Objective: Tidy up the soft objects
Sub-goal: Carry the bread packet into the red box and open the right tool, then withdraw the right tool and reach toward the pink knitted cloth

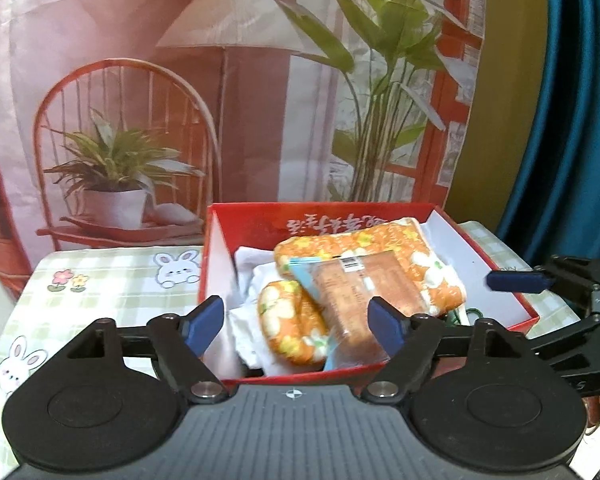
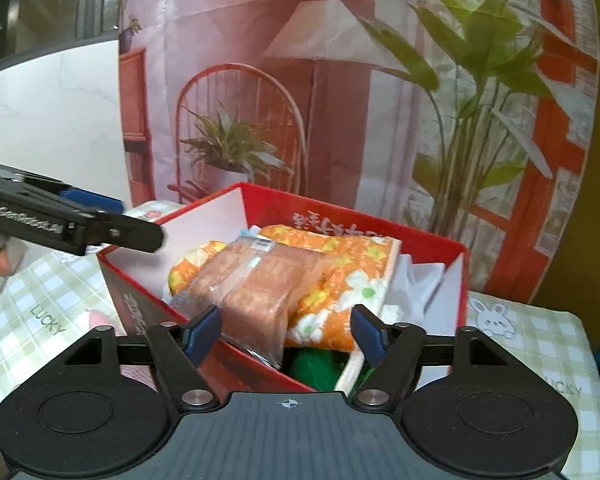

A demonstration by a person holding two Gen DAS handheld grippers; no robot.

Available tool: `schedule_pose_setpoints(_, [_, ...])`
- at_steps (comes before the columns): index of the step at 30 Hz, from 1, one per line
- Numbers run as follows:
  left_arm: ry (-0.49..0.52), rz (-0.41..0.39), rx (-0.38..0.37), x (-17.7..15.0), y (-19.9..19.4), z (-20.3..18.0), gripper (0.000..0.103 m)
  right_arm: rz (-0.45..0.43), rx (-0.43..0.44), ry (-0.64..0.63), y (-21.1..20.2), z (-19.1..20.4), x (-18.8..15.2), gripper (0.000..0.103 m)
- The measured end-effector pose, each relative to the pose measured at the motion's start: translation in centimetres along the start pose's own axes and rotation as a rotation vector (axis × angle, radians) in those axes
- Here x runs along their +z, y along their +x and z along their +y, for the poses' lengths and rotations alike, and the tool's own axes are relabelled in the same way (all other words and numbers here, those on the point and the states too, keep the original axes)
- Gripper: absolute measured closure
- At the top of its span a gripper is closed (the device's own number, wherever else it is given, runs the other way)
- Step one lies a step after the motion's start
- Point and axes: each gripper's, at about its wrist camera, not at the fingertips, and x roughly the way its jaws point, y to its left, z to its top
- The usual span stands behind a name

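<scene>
Lying slanted in the red cardboard box (image 1: 236,232): a glossy plastic-wrapped bread pack (image 1: 364,296) atop soft orange floral cloth (image 1: 420,248) and crumpled white fabric (image 1: 252,264). Hovering near the box, both jaws gaping and holding nothing: left gripper (image 1: 298,322), right gripper (image 2: 286,332).

Ahead of the gripper hangs a printed backdrop (image 1: 236,92) showing a lamp, chair and plants; a teal curtain (image 1: 572,120) hangs to its right, and a checked tablecloth (image 1: 112,284) with rabbits and flowers lies below and left
</scene>
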Motion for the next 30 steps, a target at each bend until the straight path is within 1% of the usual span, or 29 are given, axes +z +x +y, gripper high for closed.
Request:
schedule_pose_setpoints(2, [-0.019,-0.008,0.012,-0.1,-0.6,0.4,0.007,-0.006,-0.014,0.011,-0.4,0.1,0.0,0.018])
schedule_pose_setpoints(3, [-0.023,-0.012,0.018,-0.2,-0.8,0.4,0.005,-0.009,-0.017,0.019,-0.7,0.1,0.0,0.016])
schedule_pose_setpoints(4, [-0.023,-0.015,0.019,-0.2,-1.1,0.5,0.001,-0.009,-0.009,0.028,-0.9,0.1,0.0,0.01])
schedule_pose_setpoints(5, [-0.021,-0.018,0.019,-0.2,-1.4,0.5,0.0,-0.006,0.0,0.035,-1.1,0.1,0.1,0.004])
schedule_pose_setpoints(6, [-0.02,-0.019,0.021,-0.3,-1.7,0.6,0.0,-0.004,0.004,0.041,-1.3,0.2,0.1,0.001])
schedule_pose_setpoints(12, [-0.03,-0.014,0.056,-0.7,-2.8,1.1,0.0,-0.008,-0.012,0.029,-2.9,1.2,0.3,0.0])
schedule_pose_setpoints(14, [-0.034,-0.015,0.07,-1.1,-3.2,1.1,0.0,-0.012,-0.006,0.027,-3.3,1.6,0.1,0.0])
schedule_pose_setpoints(17, [-0.032,-0.015,0.088,-1.8,-3.6,1.2,0.0,-0.015,-0.021,0.027,-3.8,2.1,-0.2,0.0])
schedule_pose_setpoints(24, [-0.034,0.014,0.108,-3.8,-3.3,1.5,0.0,-0.002,-0.06,0.07,-4.1,2.5,-1.2,0.0])
schedule_pose_setpoints(30, [-0.075,0.015,0.132,-5.7,-2.7,2.5,0.0,0.013,-0.077,0.122,-3.7,1.9,-2.7,0.0])
